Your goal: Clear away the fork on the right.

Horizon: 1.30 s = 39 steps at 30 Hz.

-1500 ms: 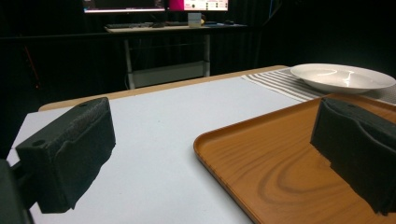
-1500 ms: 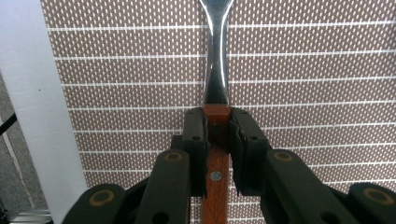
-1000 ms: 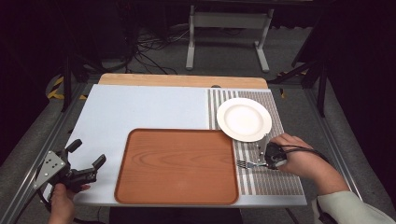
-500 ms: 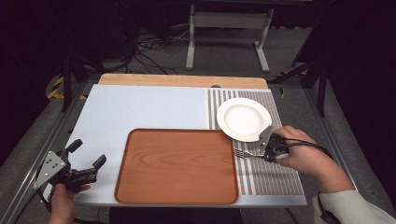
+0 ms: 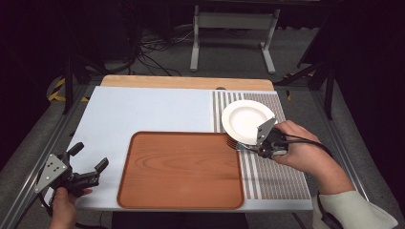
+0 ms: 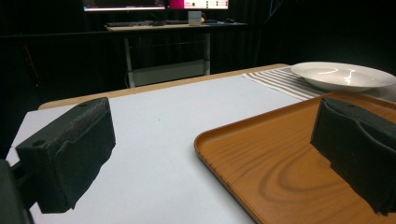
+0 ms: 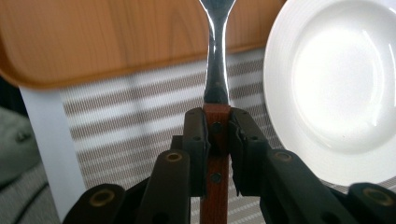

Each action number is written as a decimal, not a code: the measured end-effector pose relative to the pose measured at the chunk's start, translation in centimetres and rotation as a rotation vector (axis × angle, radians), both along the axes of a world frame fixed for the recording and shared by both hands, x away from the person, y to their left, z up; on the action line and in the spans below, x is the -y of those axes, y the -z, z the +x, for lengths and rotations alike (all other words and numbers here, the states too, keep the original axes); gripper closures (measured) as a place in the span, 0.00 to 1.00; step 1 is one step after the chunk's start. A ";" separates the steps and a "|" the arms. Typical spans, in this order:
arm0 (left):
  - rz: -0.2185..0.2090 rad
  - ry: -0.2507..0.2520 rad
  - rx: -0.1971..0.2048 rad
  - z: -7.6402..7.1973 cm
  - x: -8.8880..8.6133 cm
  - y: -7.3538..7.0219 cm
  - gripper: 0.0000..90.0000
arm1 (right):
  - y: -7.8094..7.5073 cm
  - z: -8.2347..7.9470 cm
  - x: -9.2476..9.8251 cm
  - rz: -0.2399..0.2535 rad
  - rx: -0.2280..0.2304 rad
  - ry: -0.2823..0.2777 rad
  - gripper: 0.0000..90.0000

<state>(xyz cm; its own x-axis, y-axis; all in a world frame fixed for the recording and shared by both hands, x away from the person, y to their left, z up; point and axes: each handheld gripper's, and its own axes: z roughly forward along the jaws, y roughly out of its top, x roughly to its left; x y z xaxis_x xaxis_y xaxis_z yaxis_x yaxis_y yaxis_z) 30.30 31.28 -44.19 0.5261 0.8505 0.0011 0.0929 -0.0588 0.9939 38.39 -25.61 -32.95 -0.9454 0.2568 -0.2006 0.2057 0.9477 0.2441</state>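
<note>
Fork point(image 7: 216, 65) clamped in right hand-held gripper point(image 7: 217, 126), btwn tray point(image 7: 93, 42) & plate point(image 7: 341, 84).

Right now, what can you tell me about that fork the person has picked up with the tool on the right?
The fork has a shiny metal neck and head and a reddish-brown wooden handle with small rivets. The right gripper is shut on the handle, its two black jaws pressing it from both sides. In the high view the fork lies roughly level, its tines pointing left, over the right edge of the wooden tray. It sits just below the white plate without touching it, above the striped mat.
</note>
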 end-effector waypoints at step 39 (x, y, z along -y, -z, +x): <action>0.002 0.001 0.001 0.1 0.0 0.0 0.01 | 1.0 0.5 -7.8 0.318 -0.201 0.540 0.87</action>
<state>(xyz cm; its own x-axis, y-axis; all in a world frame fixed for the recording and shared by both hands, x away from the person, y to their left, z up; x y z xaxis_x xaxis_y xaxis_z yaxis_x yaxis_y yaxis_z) 30.36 31.27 -44.22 0.5271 0.8498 0.0038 0.0916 -0.0612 0.9939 38.89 -17.86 -33.91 -0.6781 0.7233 0.1303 0.7030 0.5866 0.4022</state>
